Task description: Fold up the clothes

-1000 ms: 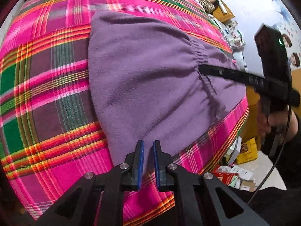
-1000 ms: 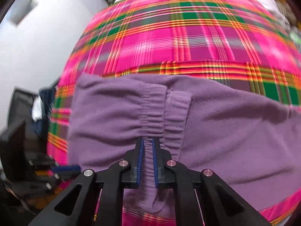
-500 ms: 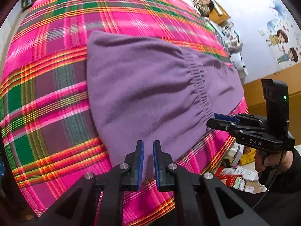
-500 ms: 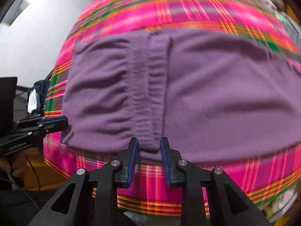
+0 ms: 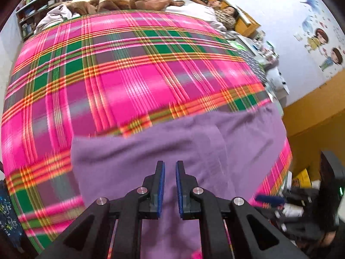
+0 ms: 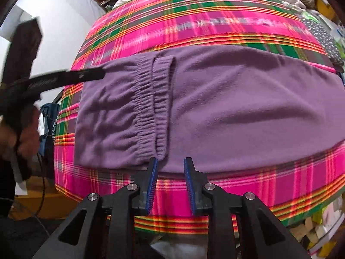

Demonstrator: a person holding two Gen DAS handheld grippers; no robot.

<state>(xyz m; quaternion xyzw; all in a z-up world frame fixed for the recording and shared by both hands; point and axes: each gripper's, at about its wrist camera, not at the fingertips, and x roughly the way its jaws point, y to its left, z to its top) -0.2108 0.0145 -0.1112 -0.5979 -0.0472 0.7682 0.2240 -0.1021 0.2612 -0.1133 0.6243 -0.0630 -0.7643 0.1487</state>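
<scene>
Purple fleece trousers [image 6: 215, 108] lie folded flat across the near part of a bed covered by a pink, green and orange plaid blanket [image 6: 194, 21]. The gathered elastic waistband [image 6: 151, 112] runs front to back left of the middle. My right gripper [image 6: 170, 164] is open and empty, hovering over the trousers' near edge just below the waistband. My left gripper [image 5: 170, 168] is nearly shut with a narrow gap and holds nothing, above the purple fabric [image 5: 194, 151]. It also shows in the right wrist view [image 6: 86, 75], at the trousers' far left corner.
A person [image 5: 226, 15] lies at the far end of the bed beside brown bedding [image 5: 129, 0]. Shelves [image 5: 32, 10] stand at the back left. An orange cupboard [image 5: 312, 112] and floor clutter [image 5: 301, 183] are to the right. A blue bag [image 6: 48, 118] hangs by the bed's left side.
My right gripper let go of the waistband, opened and drew back to the near edge. My left gripper swung round to the trousers' left end, still nearly shut.
</scene>
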